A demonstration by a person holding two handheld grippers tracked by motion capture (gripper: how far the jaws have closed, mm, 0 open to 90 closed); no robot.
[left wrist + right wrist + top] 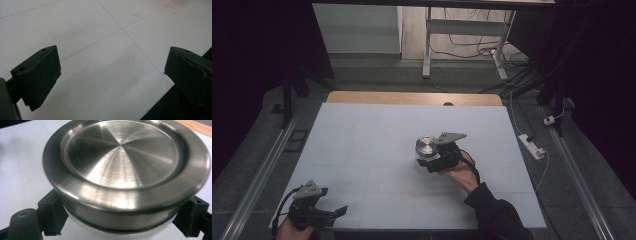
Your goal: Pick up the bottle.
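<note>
Right gripper view puts the round container with the brushed steel lid and white body (125, 177) right against my lens, and my right gripper (120, 220) has its jaws closed on the white body just under the lid's rim, one black pad on each side. From the high view the same container (427, 146) sits a little right of the middle of the pale grey counter (362, 150), with my right gripper (439, 159) reaching in from the near side.

I judge it stiff and fairly heavy for its size: the lid looks like solid turned metal. The smooth, curving body may slip, so a hold just below the overhanging rim seems safest, since the rim would catch on the pads. I would not squeeze the lid itself; its polished bevel gives no purchase.

I can read no brand, label or writing on the lid or body.

My left gripper (319, 212) waits at the counter's near left corner, jaws wide apart and holding nothing (112, 75).
</note>
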